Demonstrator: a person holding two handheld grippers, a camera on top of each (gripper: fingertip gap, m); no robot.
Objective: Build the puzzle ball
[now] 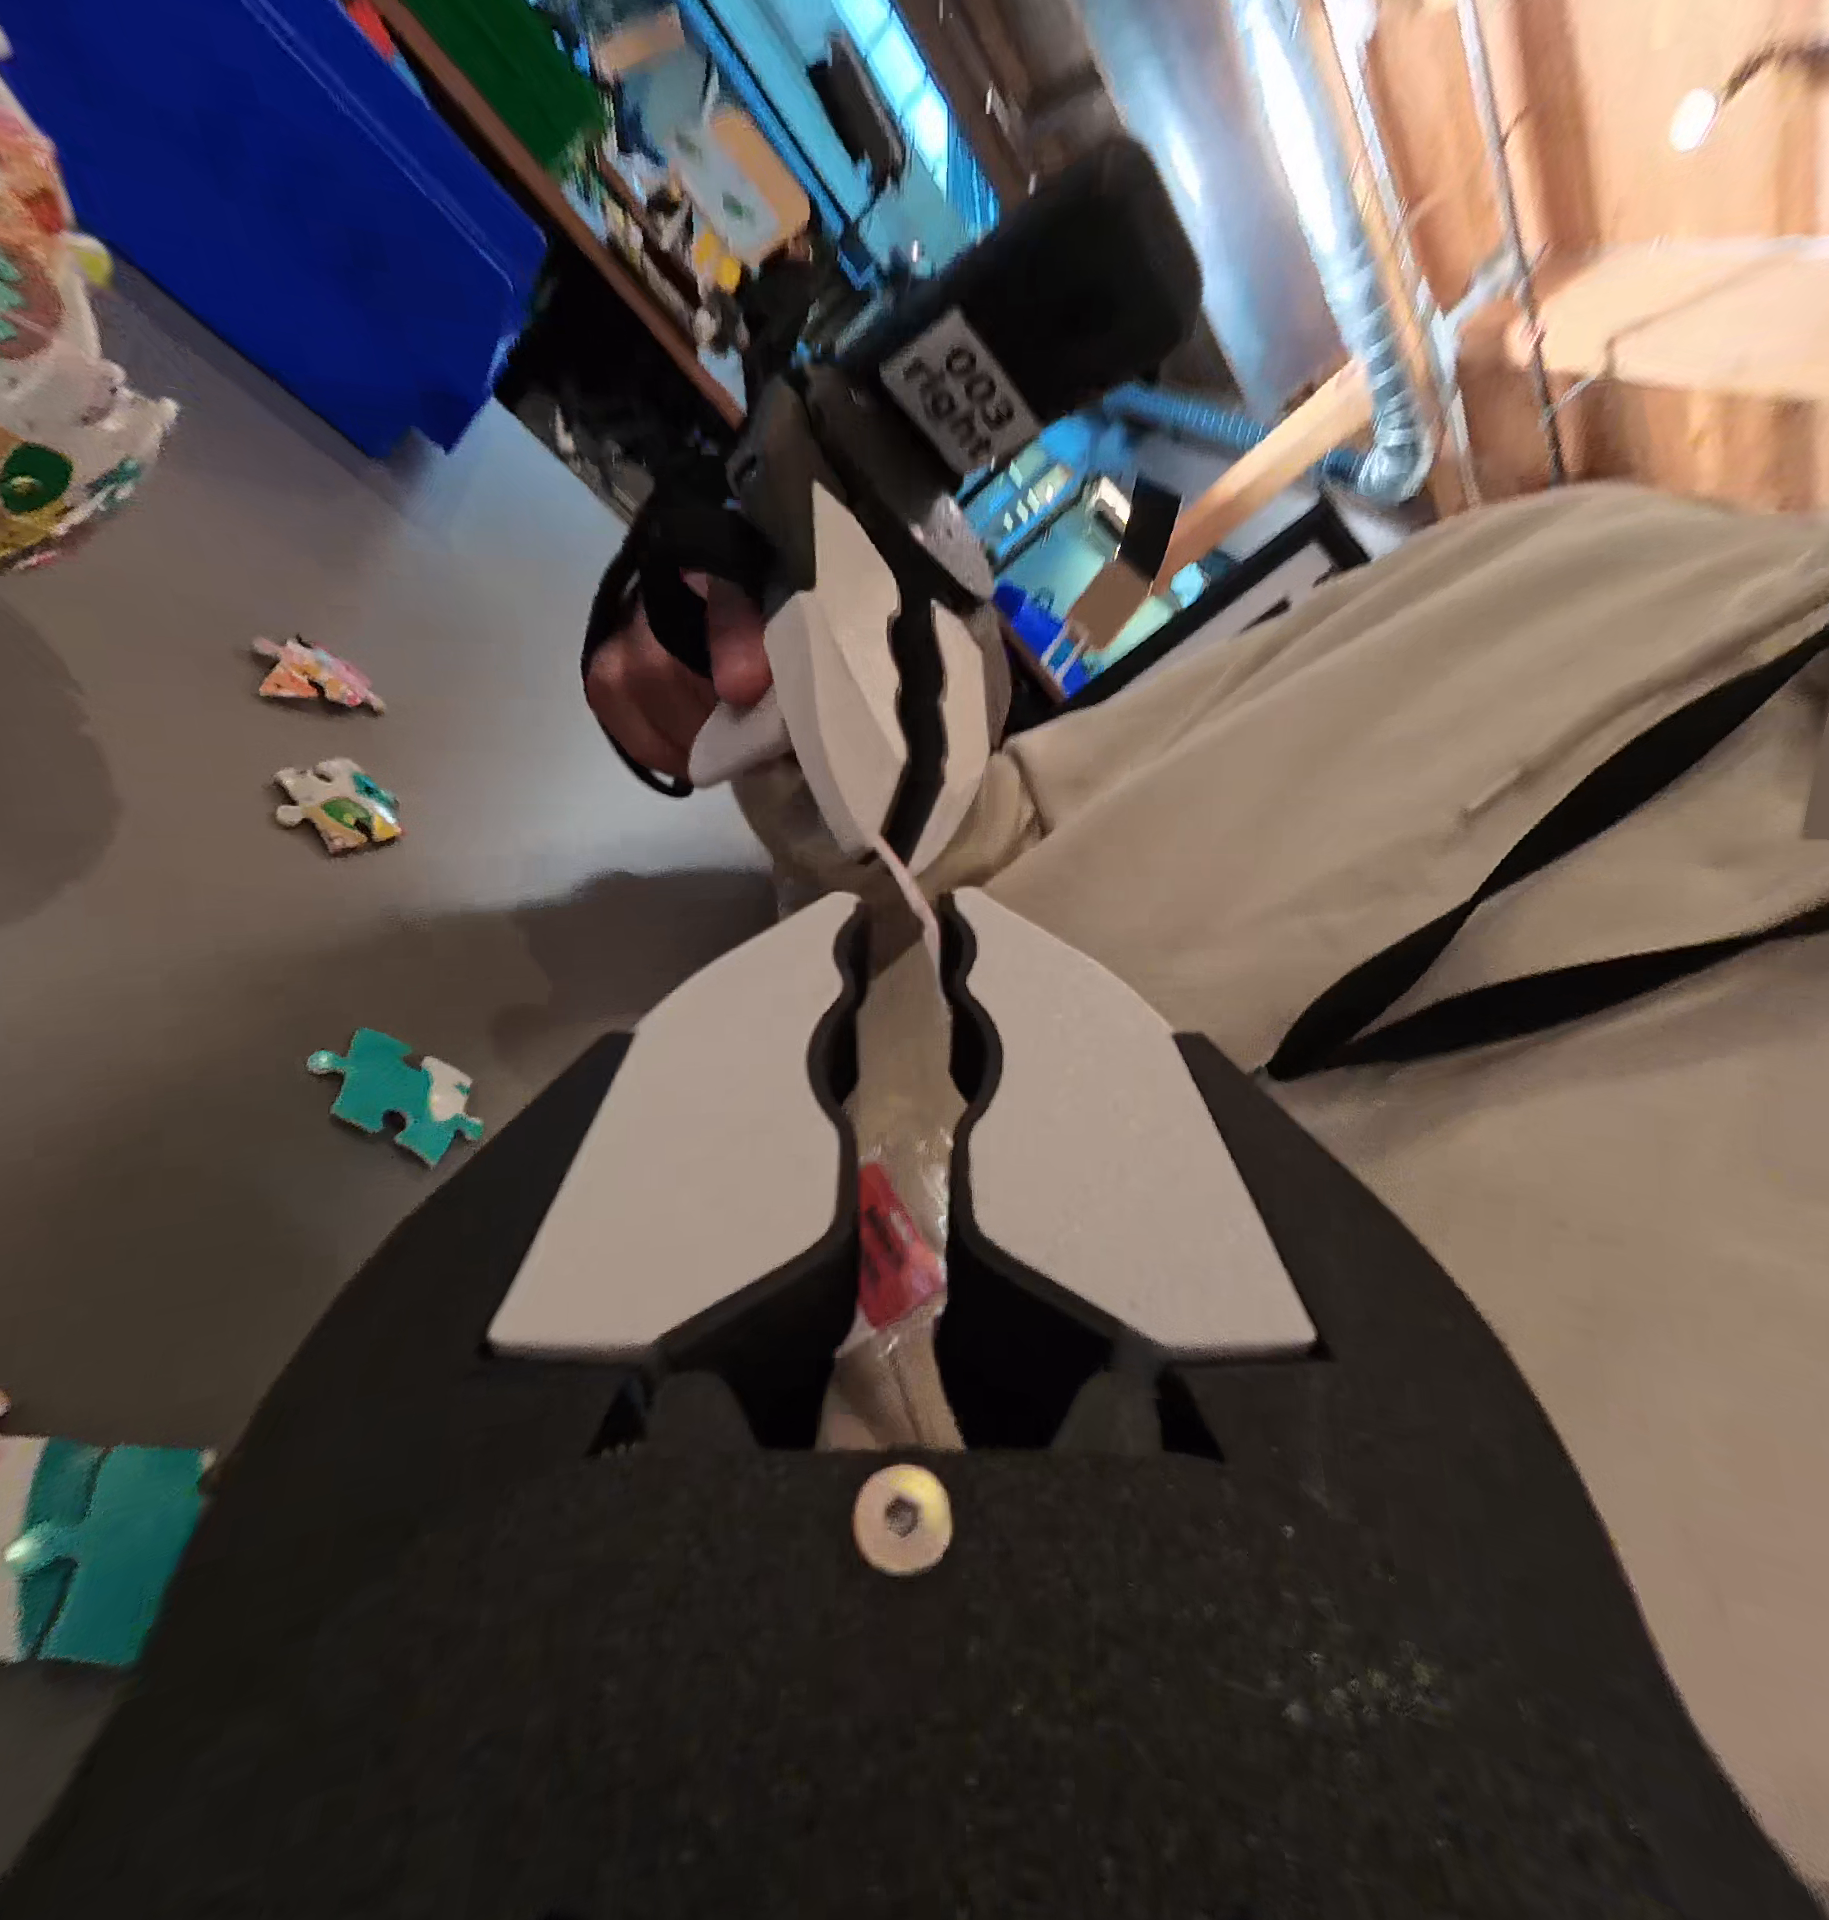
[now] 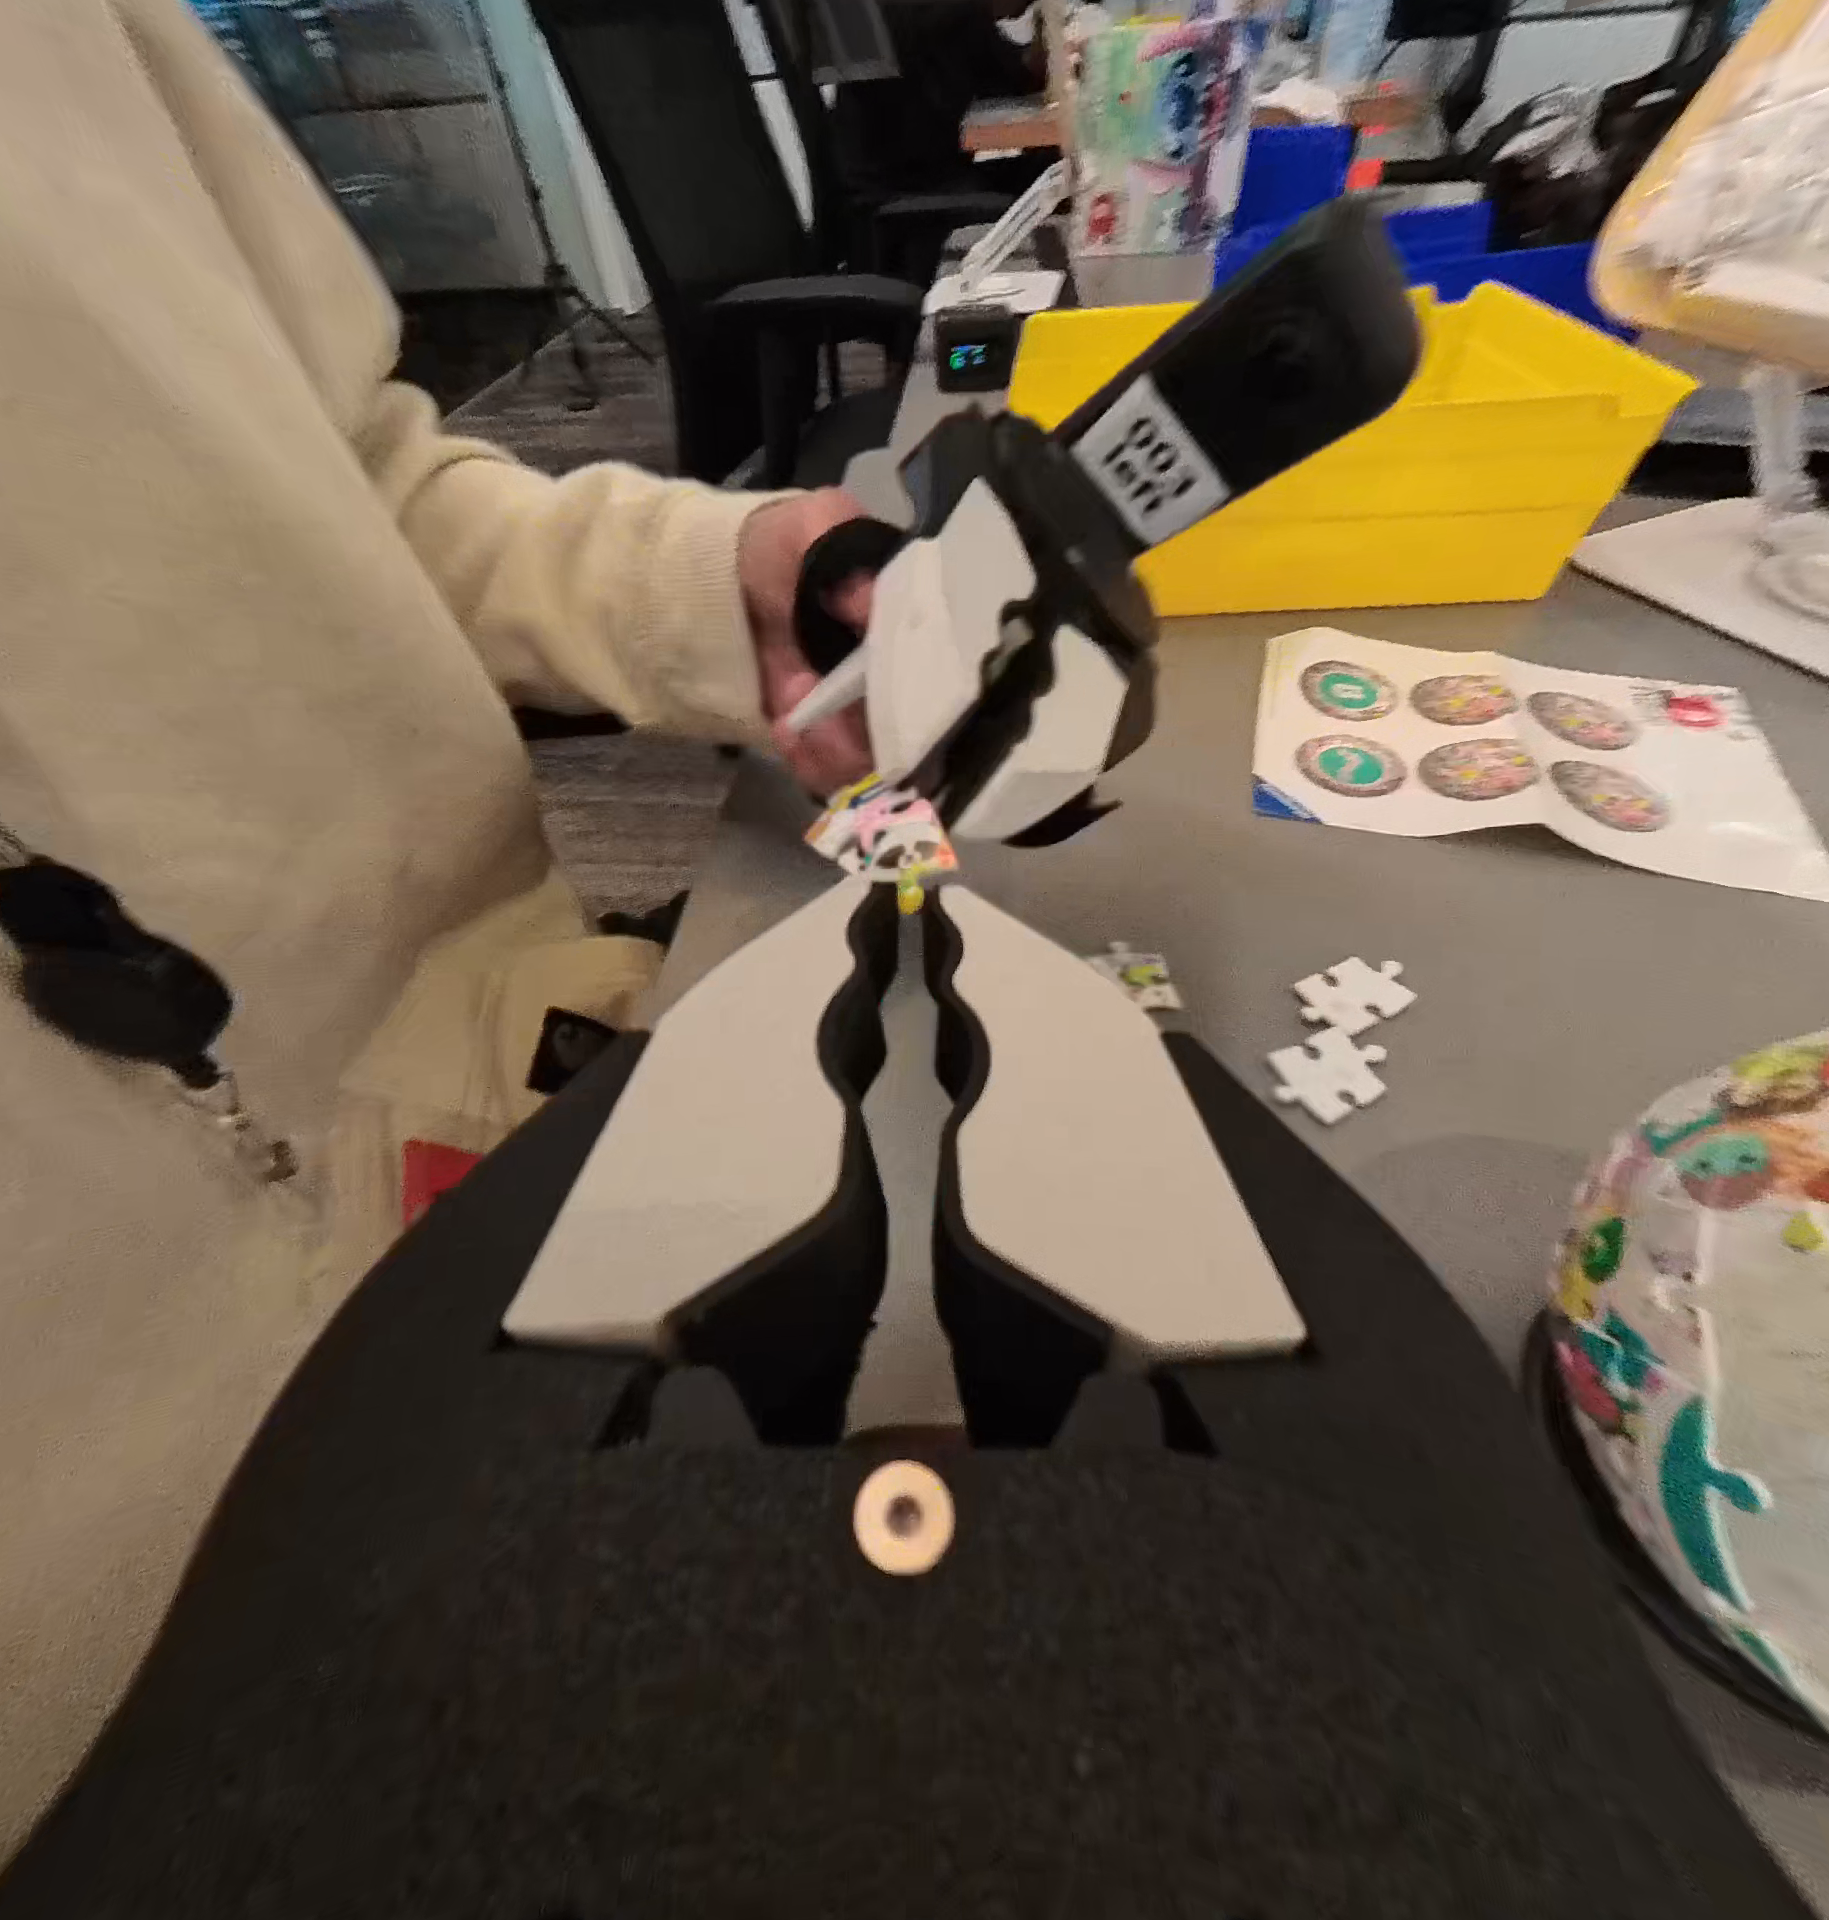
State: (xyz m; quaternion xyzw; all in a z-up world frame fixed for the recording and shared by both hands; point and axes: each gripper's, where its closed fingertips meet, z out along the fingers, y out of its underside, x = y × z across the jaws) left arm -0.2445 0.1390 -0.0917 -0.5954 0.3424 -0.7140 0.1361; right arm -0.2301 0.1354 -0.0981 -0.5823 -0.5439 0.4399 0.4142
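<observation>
A: Puzzle ball (image 2: 1720,1299), where?
B: Part-built, on the grey table (image 2: 1305,1247), low at the right edge of the right wrist view, well apart from both tools.
A: And the left gripper (image 1: 905,904)?
B: Pinched almost together on a puzzle piece (image 2: 884,842), seen edge-on from its own camera as a thin white line.
A: Right gripper (image 2: 905,899)?
B: Tip to tip with the left, raised above the table. Closed on a small yellow-green tab of that same piece, as far as can be told.
A: Anything else lying about?
B: Loose pieces (image 1: 396,1091) colour-up on the table, blue bin (image 1: 266,208) beyond. Two white pieces (image 2: 1351,992) face-down near a printed sheet (image 2: 1512,769). Yellow bin (image 2: 1409,468) behind, cream sleeve (image 2: 577,603) at the left.
</observation>
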